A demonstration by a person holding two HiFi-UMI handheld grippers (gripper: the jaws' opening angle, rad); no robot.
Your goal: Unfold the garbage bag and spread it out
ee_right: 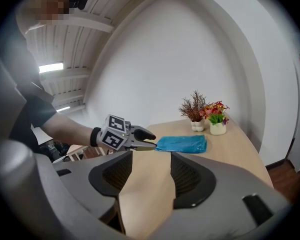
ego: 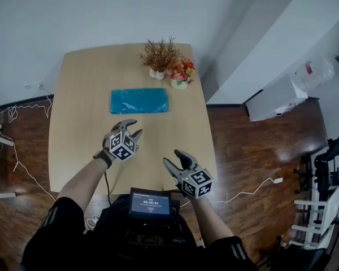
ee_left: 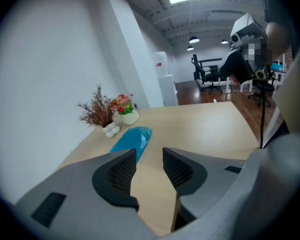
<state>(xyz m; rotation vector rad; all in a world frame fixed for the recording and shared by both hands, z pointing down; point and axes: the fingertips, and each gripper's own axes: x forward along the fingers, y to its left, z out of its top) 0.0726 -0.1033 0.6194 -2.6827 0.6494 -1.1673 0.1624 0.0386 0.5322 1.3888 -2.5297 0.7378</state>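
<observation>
Currently, folded garbage bag (ego: 139, 101): flat mid-table (ego: 79, 123), long axis running left to right; it lies just ahead of your left gripper (ego: 135, 127), jaws parted, empty. Your right gripper (ego: 173, 157), likewise parted and empty, sits farther back.

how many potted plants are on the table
2. A dried brown plant stands at the far edge of the table; a pot of red and orange flowers stands just right of it. Both are beyond the folded blue bag. None looks hidden.

Grey left gripper (ego: 135, 127), right gripper (ego: 172, 157); black-white marker cubes (ego: 122, 145); black sleeves (ego: 59, 219)
</observation>
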